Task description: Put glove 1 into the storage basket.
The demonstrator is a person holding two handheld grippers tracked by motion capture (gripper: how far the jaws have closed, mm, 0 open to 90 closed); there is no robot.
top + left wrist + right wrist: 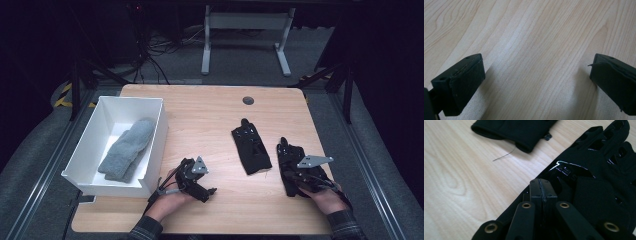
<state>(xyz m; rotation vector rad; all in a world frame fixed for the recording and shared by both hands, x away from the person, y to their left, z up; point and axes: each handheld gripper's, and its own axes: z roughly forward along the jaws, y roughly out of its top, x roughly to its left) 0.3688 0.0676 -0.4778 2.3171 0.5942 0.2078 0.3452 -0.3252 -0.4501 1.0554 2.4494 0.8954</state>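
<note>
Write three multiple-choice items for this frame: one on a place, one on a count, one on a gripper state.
1. Where do the grey socks lie?
A. in the white bin
B. on the bare table
C. on the floor

2. How many black gloves lie on the table?
A. one
B. two
C. three

3. How do the jaws of the left hand-held gripper stand?
A. shut on a glove
B. shut on nothing
C. wide apart over bare wood

Key: 1 A, the socks rest inside the bin's walls. 2 B, the middle glove and the right glove. 3 C, the left gripper view shows only wood between them.
</note>
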